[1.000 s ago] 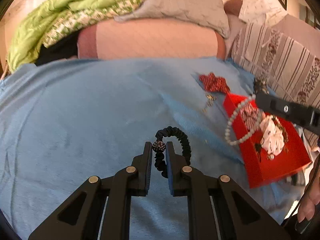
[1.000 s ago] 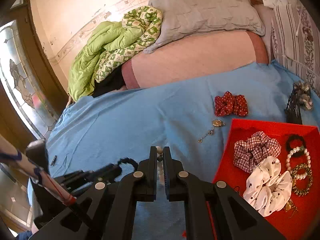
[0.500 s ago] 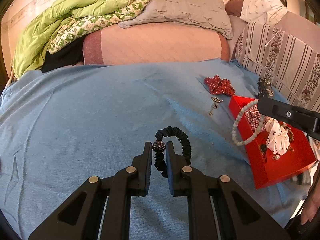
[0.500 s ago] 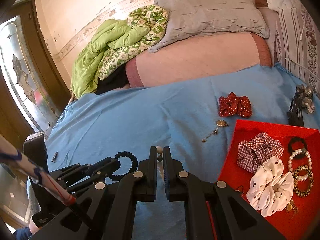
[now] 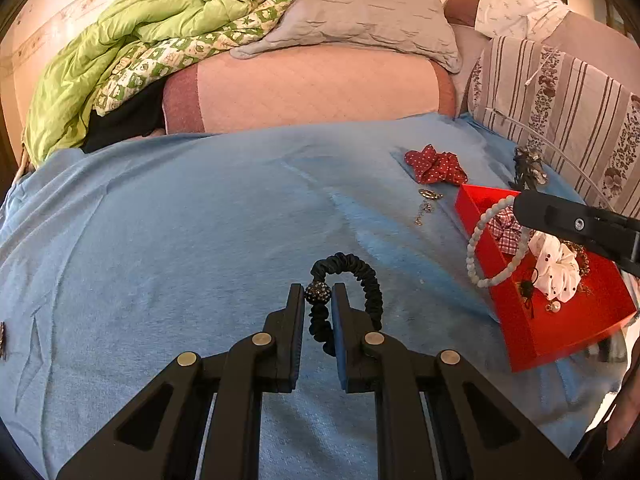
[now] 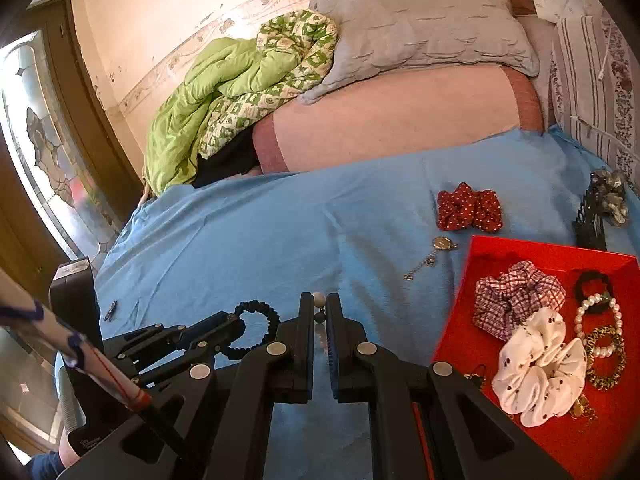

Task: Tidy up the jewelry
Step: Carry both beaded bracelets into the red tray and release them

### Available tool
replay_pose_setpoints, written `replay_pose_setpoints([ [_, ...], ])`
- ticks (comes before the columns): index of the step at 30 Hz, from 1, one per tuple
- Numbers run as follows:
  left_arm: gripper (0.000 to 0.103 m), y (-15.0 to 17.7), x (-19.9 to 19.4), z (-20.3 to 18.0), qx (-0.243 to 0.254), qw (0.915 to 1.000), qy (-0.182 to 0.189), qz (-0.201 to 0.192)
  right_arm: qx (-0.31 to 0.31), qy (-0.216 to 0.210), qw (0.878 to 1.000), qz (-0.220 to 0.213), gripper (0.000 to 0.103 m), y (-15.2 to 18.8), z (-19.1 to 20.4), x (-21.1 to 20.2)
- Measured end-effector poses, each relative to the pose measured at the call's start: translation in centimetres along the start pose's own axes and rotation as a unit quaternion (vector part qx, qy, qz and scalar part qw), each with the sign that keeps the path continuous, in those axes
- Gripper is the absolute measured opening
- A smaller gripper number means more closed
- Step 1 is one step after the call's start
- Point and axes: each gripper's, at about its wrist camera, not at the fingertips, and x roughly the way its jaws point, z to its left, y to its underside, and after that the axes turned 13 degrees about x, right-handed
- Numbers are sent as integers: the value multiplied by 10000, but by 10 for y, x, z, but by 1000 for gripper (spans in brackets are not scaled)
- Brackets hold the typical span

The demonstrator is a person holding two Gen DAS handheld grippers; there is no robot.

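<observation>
While the red tray (image 6: 520,252) waits on the bed's blue sheet (image 5: 180,220), the left gripper (image 5: 318,300) clamps a black beaded hair tie (image 5: 360,276) and the right gripper (image 6: 318,312) pinches a pearl bracelet (image 5: 480,240), both lifted, seemingly for sorting into the tray.

Pearl loop (image 5: 486,246) top hidden behind right gripper (image 5: 520,208); comb (image 6: 590,224) details too small; hand (image 5: 628,412) cut off at edge.

a black ruffled hair band (image 5: 362,280) with a sparkly bead hangs above the blue sheet. a white pearl bracelet (image 5: 486,248) dangles over the edge of the red tray (image 5: 560,336), which holds scrunchies and bracelets.
</observation>
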Motion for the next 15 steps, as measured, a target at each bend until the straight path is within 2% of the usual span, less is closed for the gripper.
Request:
replay_pose_setpoints([
  [6, 13, -4, -10, -15, 45, 9998, 178, -95, 195, 88, 9997, -124, 6, 1, -24, -29],
  [9, 13, -10, -18, -36, 184, 9991, 335, -182, 375, 245, 9987, -246, 6, -1, -43, -51],
  [15, 13, -28, -25, -96, 387, 9932, 1056, -310, 1013, 555, 9917, -563, 6, -2, -101, -106],
])
